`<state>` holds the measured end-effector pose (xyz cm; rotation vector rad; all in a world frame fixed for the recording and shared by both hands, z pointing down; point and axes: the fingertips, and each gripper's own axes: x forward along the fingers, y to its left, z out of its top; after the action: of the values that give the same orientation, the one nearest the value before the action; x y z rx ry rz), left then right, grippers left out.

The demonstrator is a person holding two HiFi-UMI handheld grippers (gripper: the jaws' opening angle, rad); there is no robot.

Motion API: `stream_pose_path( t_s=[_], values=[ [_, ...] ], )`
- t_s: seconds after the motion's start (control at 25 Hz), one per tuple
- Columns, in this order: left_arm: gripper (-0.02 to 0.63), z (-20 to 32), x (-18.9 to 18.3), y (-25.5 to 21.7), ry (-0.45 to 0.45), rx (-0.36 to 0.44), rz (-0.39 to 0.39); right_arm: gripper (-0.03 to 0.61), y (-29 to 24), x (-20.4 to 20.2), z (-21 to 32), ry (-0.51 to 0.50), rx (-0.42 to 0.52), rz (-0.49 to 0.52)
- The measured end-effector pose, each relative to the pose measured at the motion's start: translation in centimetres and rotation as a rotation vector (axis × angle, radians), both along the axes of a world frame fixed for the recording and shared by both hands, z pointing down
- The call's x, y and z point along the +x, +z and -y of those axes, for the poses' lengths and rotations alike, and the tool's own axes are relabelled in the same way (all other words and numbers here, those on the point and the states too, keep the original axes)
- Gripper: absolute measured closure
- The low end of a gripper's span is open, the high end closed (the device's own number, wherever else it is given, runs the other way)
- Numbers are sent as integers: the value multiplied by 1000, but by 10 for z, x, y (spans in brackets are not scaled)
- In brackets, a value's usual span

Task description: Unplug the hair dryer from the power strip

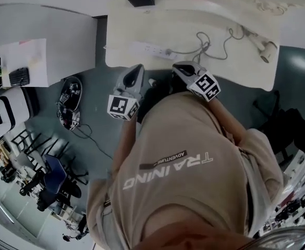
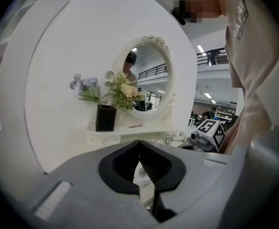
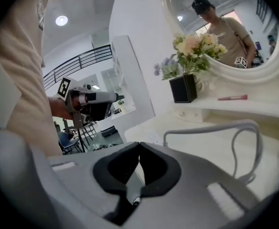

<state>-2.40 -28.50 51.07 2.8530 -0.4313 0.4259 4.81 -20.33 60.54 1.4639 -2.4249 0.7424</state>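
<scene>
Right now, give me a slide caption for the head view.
Left claw and right claw, both shut, hover short of the power strip; the hair dryer lies farther right on the table.

a lab hall staging a vanity table (image 1: 168,27) among office chairs (image 1: 53,177).

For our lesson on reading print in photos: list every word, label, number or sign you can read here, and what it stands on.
"TRAINING": large print on the person's beige shirt, upside down in the head view.
"ADVENTURE": small print on a dark strip on the same shirt.
Marker cubes: black square patterns only, no letters.
Sheet on the grey table: anything printed on it is too small to read.
</scene>
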Motion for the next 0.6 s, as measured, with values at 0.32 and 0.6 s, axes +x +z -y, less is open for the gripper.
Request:
stream_pose_path(
  t_s=[0.32,0.6],
  values=[
    [607,26,50,27,265,-85,-13,574,4,29,9,237,-51,-56],
    [607,29,51,59,536,-98,72,574,-3,13,15,381,-87,-116]
  ],
)
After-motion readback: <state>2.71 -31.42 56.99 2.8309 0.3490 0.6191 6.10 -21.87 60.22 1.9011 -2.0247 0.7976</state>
